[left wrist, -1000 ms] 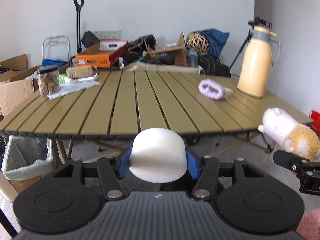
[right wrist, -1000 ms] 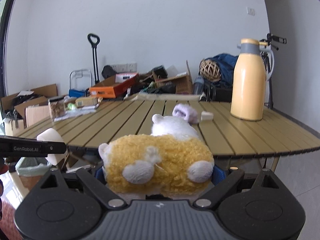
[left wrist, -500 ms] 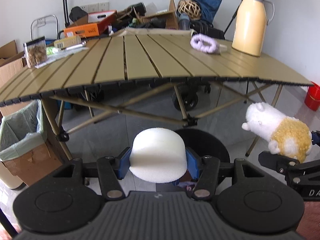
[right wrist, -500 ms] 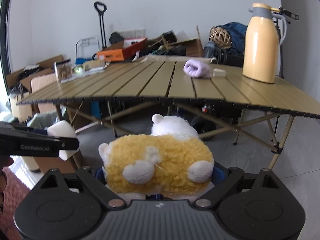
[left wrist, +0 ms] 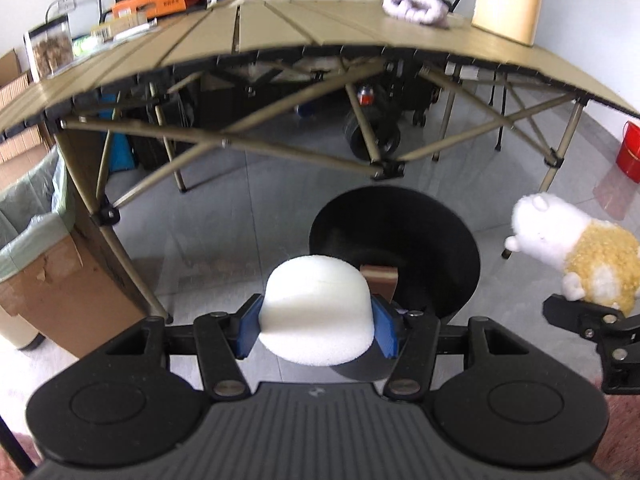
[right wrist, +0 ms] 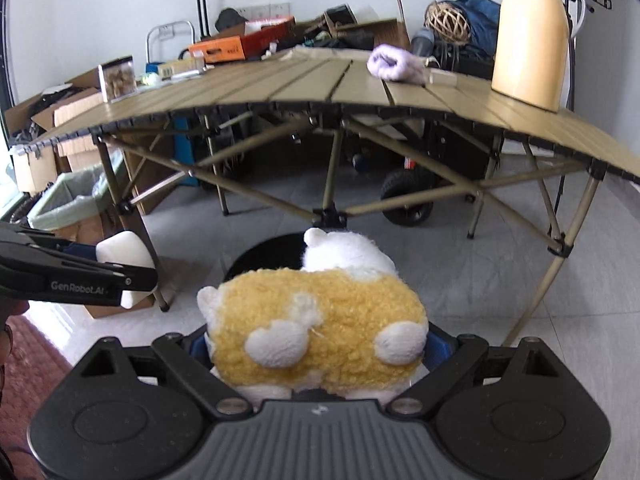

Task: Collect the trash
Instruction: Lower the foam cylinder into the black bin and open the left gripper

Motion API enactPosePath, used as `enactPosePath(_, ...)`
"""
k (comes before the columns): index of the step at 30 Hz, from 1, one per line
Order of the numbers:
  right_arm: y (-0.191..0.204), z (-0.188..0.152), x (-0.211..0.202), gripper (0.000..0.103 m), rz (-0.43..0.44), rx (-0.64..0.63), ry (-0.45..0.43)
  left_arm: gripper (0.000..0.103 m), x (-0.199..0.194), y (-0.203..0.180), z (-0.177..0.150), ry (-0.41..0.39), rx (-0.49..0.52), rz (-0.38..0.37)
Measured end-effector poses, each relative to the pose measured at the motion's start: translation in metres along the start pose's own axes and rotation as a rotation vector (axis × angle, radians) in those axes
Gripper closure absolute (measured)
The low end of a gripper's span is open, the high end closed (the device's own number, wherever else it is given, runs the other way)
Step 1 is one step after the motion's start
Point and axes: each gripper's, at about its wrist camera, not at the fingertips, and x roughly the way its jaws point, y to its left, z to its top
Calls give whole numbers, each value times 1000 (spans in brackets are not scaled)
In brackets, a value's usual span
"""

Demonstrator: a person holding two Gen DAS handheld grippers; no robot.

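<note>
The black bin (left wrist: 420,240) on the floor stands open-mouthed, with bare grey floor (left wrist: 248,208) around it — room to come in from above. Just beyond, the desk (left wrist: 320,28) edge and its crossed legs (left wrist: 280,108) overhang the far side; a lined cardboard box (left wrist: 36,264) blocks the left.

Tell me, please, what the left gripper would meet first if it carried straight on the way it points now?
Most likely the black bin: the left gripper, shut on the white foam piece, points down toward its open mouth, though depth is unclear.
</note>
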Motion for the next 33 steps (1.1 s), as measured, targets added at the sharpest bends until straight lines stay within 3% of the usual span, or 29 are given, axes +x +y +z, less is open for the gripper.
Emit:
enactPosePath(12, -28, -16, 16, 9, -80, 62, 71, 46, 24, -6, 5, 90, -1, -24)
enactPosePath(33, -84, 10, 45, 9, -193, 138, 43, 46, 83, -73, 53, 98, 103, -107)
